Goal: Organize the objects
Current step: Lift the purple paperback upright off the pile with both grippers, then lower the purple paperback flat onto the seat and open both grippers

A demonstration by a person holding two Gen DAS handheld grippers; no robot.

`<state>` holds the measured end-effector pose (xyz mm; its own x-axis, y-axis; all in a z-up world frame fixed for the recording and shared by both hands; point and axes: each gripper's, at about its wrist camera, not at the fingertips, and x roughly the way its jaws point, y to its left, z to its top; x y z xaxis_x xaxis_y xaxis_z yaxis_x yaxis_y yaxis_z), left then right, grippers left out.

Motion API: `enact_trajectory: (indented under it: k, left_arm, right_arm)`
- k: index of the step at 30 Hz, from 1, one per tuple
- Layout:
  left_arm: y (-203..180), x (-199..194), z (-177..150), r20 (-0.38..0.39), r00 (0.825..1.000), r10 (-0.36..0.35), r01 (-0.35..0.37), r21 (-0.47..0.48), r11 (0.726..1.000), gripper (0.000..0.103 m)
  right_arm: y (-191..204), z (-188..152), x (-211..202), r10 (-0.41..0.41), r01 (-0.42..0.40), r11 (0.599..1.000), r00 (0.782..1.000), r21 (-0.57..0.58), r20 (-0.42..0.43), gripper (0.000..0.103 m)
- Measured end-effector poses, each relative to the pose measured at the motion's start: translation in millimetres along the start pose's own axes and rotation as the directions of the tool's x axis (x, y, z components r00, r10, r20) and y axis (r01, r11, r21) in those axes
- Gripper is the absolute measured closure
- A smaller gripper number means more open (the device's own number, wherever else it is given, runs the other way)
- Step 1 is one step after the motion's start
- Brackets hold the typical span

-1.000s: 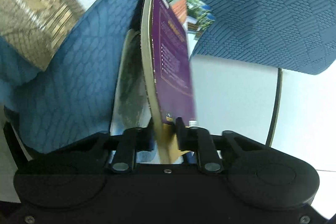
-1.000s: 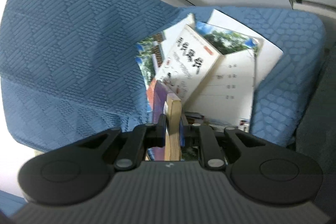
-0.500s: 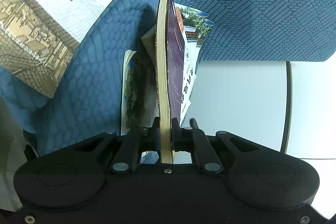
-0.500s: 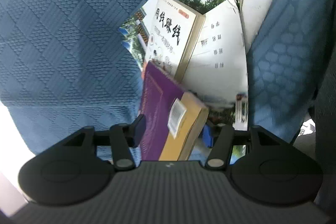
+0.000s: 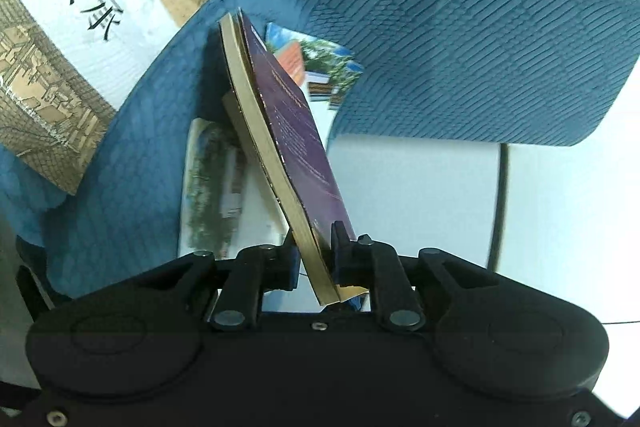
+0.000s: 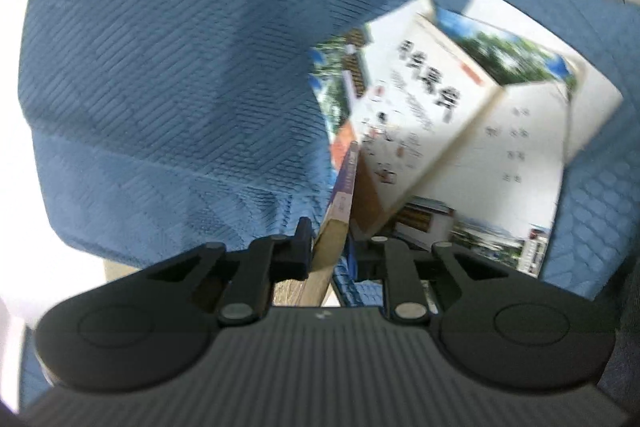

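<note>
A purple-covered book (image 5: pixel 296 147) with yellowed page edges stands on edge inside a blue quilted bag (image 5: pixel 460 47). My left gripper (image 5: pixel 314 251) is shut on its lower corner, and the book leans to the left. In the right wrist view the same book (image 6: pixel 340 211) is seen edge-on between the fingers of my right gripper (image 6: pixel 330 247), which is shut on it. Behind it in the bag lie a white book with black characters (image 6: pixel 416 115) and a booklet with landscape photos (image 6: pixel 520 67).
A large book with a white and tan cover (image 5: pixel 68 27) lies on the blue fabric at the upper left of the left wrist view. A white surface (image 5: pixel 420 195) shows beyond the bag's opening. The bag's walls close in on both sides.
My right gripper, open half a second ago, has shut on the purple book again. The book has tilted to the left in my left gripper. The right view is blurred by motion.
</note>
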<state>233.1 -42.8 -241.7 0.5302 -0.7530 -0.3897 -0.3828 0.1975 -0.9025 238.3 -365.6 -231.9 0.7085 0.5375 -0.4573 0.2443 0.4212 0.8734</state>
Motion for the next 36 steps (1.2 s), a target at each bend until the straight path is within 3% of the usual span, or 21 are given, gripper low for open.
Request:
enact_trajectory:
  k: [12, 22, 27, 36]
  left_arm:
    - [-53.5, -53.3, 16.6, 0.022, 0.996, -0.085, 0.084, 0.018, 0.996, 0.088]
    - [-78.9, -118.3, 56.7, 0.090, 0.990, -0.111, 0.106, 0.059, 0.993, 0.088]
    - [-71.3, -137.3, 80.4, 0.118, 0.988, -0.100, 0.092, 0.071, 0.993, 0.088]
    - [-13.9, -147.1, 123.3, 0.120, 0.992, -0.041, 0.036, 0.042, 0.998, 0.088]
  right_arm:
    - [80.2, -9.7, -17.1, 0.032, -0.030, 0.997, 0.999, -0.066, 0.025, 0.082]
    - [143.1, -35.2, 3.6, 0.075, -0.076, 0.992, 0.997, -0.097, -0.011, 0.080]
    - [156.4, -56.7, 24.7, 0.070, -0.073, 0.992, 0.997, -0.104, -0.037, 0.079]
    - [141.0, -100.5, 78.6, 0.007, -0.020, 0.988, 0.996, -0.151, -0.092, 0.079]
